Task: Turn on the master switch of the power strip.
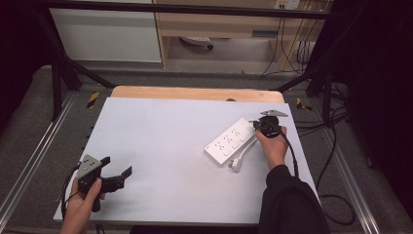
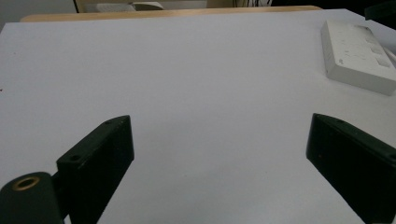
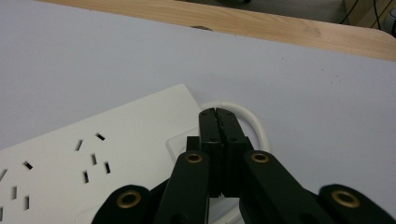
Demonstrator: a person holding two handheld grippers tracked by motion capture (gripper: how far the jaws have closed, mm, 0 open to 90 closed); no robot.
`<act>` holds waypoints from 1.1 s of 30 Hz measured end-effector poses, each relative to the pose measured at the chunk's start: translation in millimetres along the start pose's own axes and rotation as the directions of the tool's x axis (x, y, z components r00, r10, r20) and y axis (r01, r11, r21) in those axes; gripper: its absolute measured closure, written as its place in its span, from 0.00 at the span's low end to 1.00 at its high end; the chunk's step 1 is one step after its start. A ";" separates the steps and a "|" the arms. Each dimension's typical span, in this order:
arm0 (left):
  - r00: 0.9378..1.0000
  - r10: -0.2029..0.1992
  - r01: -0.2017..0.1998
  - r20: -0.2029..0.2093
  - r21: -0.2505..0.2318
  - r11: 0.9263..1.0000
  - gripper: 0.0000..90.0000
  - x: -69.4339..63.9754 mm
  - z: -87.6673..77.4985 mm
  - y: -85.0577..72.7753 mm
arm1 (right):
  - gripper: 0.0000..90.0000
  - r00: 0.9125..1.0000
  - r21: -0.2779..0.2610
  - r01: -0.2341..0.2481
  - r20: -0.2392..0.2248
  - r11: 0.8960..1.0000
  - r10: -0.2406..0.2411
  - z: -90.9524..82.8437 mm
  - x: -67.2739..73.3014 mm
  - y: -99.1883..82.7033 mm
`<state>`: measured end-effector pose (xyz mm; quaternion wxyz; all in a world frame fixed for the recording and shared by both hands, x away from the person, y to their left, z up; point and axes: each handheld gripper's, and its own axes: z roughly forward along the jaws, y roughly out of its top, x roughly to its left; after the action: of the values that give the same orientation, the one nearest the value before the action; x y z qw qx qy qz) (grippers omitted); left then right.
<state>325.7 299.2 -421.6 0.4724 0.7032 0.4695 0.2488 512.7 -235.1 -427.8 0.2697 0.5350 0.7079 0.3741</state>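
Where its cord (image 3: 254, 122) loops, power strip (image 3: 116, 154) alone.

A white plastic power strip (image 1: 230, 141), long and flat, lies face up and slantwise on the table, its rows of dark socket slots showing. Its far end sits directly under the right gripper's (image 3: 217, 112) closed jaw tips. A white cable (image 3: 250, 119) loops out just beyond those tips, ending in a white plug (image 1: 236, 164) beside the strip's near end.
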 end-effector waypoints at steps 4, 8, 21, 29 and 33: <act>1.000 0.003 -0.003 -0.001 0.003 1.000 0.08 0.0 0.2 0.0 | 1.00 1.000 0.011 0.012 0.007 1.000 -0.012 1.7 -0.1 -0.6; 1.000 0.003 -0.003 -0.002 0.002 1.000 0.08 0.1 0.1 0.1 | 1.00 1.000 0.017 0.017 0.008 1.000 -0.017 3.8 -0.1 -1.4; 1.000 0.003 -0.003 0.000 0.003 1.000 0.08 -0.1 0.3 -0.1 | 1.00 1.000 0.013 0.015 -0.002 1.000 -0.015 6.4 2.5 -2.4; 1.000 0.006 -0.006 0.002 0.004 1.000 0.08 -0.9 1.0 -0.2 | 1.00 1.000 0.015 0.018 -0.006 1.000 -0.018 8.2 2.9 -3.7; 1.000 0.006 -0.006 0.003 0.005 1.000 0.08 -0.8 1.0 -0.2 | 1.00 1.000 0.011 0.015 -0.005 1.000 -0.015 8.6 3.0 -3.6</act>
<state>326.0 298.1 -422.1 0.4706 0.7062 0.4671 0.2483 516.6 -230.7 -435.7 0.2679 0.5302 0.7147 0.3692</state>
